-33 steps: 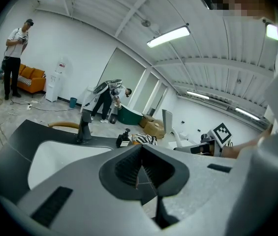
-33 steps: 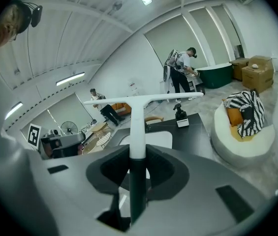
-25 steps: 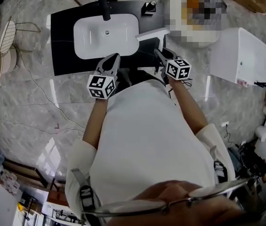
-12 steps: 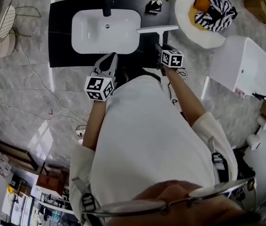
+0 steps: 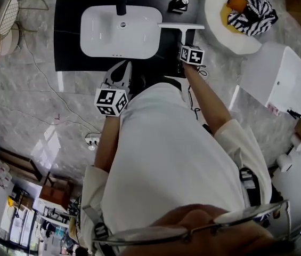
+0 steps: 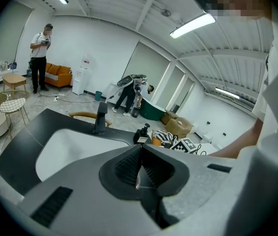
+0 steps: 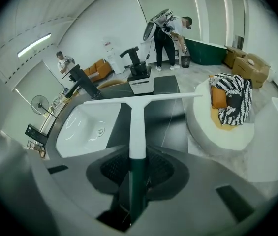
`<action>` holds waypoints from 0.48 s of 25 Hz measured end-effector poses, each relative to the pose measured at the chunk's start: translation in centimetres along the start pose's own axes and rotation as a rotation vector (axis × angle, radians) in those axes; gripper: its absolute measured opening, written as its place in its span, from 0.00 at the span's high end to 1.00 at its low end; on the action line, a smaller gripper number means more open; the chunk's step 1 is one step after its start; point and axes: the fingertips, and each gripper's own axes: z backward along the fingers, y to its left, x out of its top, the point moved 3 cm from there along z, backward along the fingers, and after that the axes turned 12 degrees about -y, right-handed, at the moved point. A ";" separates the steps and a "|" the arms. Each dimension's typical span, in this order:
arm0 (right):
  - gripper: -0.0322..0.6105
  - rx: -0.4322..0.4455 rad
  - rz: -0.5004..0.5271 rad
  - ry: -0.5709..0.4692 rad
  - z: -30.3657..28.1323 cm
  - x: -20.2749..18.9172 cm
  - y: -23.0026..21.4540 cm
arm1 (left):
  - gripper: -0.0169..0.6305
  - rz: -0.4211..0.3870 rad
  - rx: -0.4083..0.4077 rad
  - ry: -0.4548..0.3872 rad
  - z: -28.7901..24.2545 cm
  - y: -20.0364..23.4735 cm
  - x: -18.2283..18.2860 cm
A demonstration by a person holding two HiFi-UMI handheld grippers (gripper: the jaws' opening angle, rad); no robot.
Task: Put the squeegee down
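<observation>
The squeegee (image 7: 138, 124) has a white blade and stem and a dark green handle. My right gripper (image 7: 138, 170) is shut on the handle, with the blade (image 5: 180, 25) pointing away from me. The blade hangs over the black counter (image 5: 67, 41), just right of the white basin (image 5: 119, 32) and in front of the soap dispenser (image 5: 178, 5). I cannot tell whether it touches the counter. The right gripper (image 5: 186, 42) tilts steeply down. My left gripper (image 5: 121, 71) sits at the counter's front edge below the basin. In the left gripper view the left gripper (image 6: 139, 168) is shut and holds nothing.
A black faucet (image 5: 121, 1) stands behind the basin. To the right are a round white seat (image 5: 219, 31) with a striped cushion and a white box (image 5: 283, 76). A wire stool (image 5: 6, 33) and cables lie left. People stand far off (image 7: 170, 33).
My right gripper has carried the squeegee forward and down over the counter's right part, its blade nearer the dispenser. The left gripper has hardly moved.
</observation>
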 end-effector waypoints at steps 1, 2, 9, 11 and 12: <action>0.79 -0.005 0.000 0.003 -0.2 0.0 -0.1 | 0.97 0.000 0.000 0.004 -0.2 -0.1 -0.1; 0.79 -0.009 0.000 0.005 -0.5 0.0 -0.2 | 0.97 0.001 -0.001 0.008 -0.4 -0.1 -0.2; 0.79 -0.026 0.002 0.022 -1.5 -0.5 -0.6 | 0.97 0.009 0.020 0.014 -1.0 -0.1 -0.4; 0.79 -0.028 -0.001 0.029 -1.7 -0.7 -0.7 | 0.97 0.008 0.026 0.017 -1.0 -0.1 -0.5; 0.79 -0.031 -0.003 0.033 -1.8 -0.8 -0.8 | 0.97 0.007 0.029 0.018 -1.0 -0.1 -0.5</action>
